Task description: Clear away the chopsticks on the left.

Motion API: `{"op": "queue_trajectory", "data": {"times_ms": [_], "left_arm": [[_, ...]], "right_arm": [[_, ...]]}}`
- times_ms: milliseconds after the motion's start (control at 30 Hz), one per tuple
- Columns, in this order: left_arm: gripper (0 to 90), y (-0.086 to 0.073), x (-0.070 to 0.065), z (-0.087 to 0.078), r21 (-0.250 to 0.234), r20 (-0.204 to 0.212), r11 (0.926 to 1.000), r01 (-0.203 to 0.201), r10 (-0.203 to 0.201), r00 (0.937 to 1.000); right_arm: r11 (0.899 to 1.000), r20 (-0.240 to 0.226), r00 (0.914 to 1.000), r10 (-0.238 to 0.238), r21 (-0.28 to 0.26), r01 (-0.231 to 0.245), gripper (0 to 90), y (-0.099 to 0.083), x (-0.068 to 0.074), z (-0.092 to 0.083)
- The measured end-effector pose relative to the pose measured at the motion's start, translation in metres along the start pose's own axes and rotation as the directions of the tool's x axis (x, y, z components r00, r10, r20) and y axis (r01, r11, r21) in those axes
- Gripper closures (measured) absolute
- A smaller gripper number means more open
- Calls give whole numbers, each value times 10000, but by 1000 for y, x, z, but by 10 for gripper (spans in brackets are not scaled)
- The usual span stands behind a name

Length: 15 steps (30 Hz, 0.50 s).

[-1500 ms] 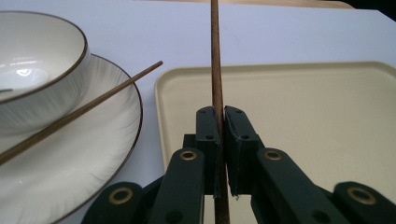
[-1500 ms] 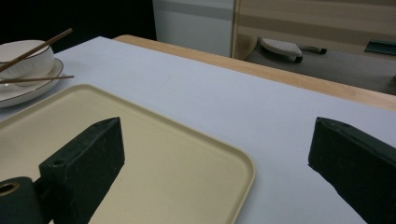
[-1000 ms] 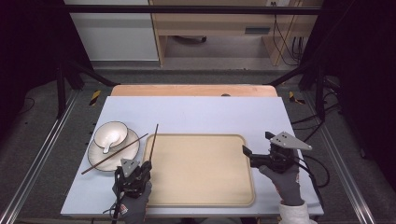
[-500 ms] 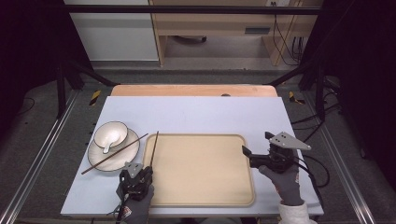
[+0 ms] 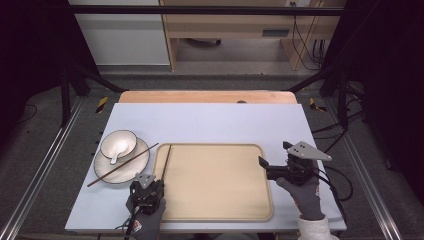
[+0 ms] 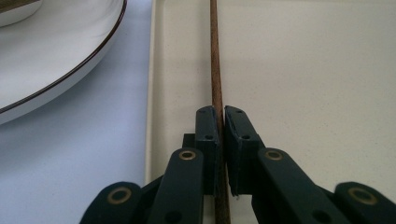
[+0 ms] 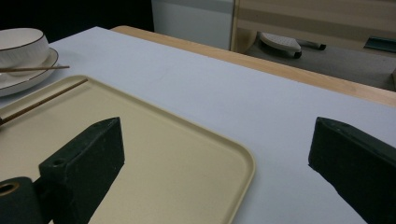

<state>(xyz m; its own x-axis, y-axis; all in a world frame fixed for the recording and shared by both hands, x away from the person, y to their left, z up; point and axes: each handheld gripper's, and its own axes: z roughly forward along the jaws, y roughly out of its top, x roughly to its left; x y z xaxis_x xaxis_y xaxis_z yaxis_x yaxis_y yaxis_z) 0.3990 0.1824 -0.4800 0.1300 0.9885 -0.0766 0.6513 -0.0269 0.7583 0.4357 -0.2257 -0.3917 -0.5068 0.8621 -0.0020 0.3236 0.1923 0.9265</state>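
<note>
A beige tray (image 5: pixel 215 200) lies in the middle of the table. My left gripper (image 5: pixel 148 191) is at the tray's near left corner, shut on a brown chopstick (image 5: pixel 166 160) that runs forward along the tray's left side. The left gripper view shows the jaws (image 6: pixel 222 123) clamped on that chopstick (image 6: pixel 215 60) over the tray (image 6: pixel 303 70). A second chopstick (image 5: pixel 122 165) rests across the white plate (image 5: pixel 131 170). My right gripper (image 5: pixel 270 170) hovers at the tray's right edge, open with nothing between its jaws (image 7: pixel 219 158).
A white bowl (image 5: pixel 119 144) with a white spoon (image 5: pixel 115 156) sits on the plate, left of the tray. The light blue mat (image 5: pixel 210 122) ends at a wooden strip (image 5: pixel 207 96) at the back. Metal rails run along both table sides.
My left gripper has shifted slightly right with the chopstick, whose far tip has drawn back toward the person along the tray's left side. The right gripper has stayed put.
</note>
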Motion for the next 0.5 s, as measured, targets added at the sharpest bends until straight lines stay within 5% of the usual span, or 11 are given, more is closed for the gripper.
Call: {"op": "queue_trajectory", "data": {"times_ms": [500], "left_arm": [[795, 2, 0, -1, 25, 162, 9998, -185, 184, 9997]], "right_arm": [[10000, 47, 10000, -18, -11, 18, 35, 0, 0, -1]]}}
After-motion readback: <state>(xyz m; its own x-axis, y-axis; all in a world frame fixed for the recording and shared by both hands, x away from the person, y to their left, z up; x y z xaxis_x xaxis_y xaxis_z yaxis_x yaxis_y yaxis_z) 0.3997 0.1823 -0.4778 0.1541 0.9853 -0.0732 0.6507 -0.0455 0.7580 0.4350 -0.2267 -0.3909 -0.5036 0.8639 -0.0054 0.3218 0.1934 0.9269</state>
